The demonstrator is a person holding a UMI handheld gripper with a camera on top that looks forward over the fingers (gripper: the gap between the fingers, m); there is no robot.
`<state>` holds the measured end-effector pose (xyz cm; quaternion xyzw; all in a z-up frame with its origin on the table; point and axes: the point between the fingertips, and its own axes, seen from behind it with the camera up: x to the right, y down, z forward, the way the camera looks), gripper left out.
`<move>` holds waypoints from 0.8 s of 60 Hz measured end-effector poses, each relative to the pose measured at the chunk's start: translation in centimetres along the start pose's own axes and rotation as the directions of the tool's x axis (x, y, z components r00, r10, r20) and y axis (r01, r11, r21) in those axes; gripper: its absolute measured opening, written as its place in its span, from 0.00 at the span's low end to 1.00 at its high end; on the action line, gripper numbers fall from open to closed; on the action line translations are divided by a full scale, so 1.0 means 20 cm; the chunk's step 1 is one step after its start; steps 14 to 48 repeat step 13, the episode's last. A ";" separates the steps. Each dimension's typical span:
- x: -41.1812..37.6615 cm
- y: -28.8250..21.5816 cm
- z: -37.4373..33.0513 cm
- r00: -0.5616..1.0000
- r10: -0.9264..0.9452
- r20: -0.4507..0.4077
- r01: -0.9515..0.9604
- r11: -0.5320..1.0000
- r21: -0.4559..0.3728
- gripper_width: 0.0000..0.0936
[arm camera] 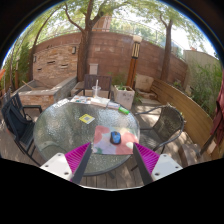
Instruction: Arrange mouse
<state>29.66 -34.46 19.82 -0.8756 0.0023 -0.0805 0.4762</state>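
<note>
While I look through the gripper view, this is what I read off:
Gripper (110,160): spread wide, its pink pads (78,155) apart with nothing between them, held above the near edge of the counter.
Counter (60,125): round with a glass top, on a paved patio.
Mouse (116,137): small and blue, lying on a white sheet (108,140) just ahead of the fingers, untouched.
Yellow note (87,119): further in, left of the mouse.
Chairs (18,118): dark, around the counter.
Brick wall (105,52): behind, with trees.

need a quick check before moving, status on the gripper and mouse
Gripper open, empty, above table edge. Small blue mouse on round glass table, ahead of fingers. Nothing in the way.
</note>
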 end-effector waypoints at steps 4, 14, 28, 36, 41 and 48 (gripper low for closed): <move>-0.01 0.01 -0.05 1.000 0.007 0.007 -0.007 1.000 -0.006 0.91; 0.00 0.02 -0.06 1.000 0.003 -0.002 -0.003 1.000 -0.005 0.91; 0.00 0.02 -0.06 1.000 0.003 -0.002 -0.003 1.000 -0.005 0.91; 0.00 0.02 -0.06 1.000 0.003 -0.002 -0.003 1.000 -0.005 0.91; 0.00 0.02 -0.06 1.000 0.003 -0.002 -0.003 1.000 -0.005 0.91; 0.00 0.02 -0.06 1.000 0.003 -0.002 -0.003 1.000 -0.005 0.91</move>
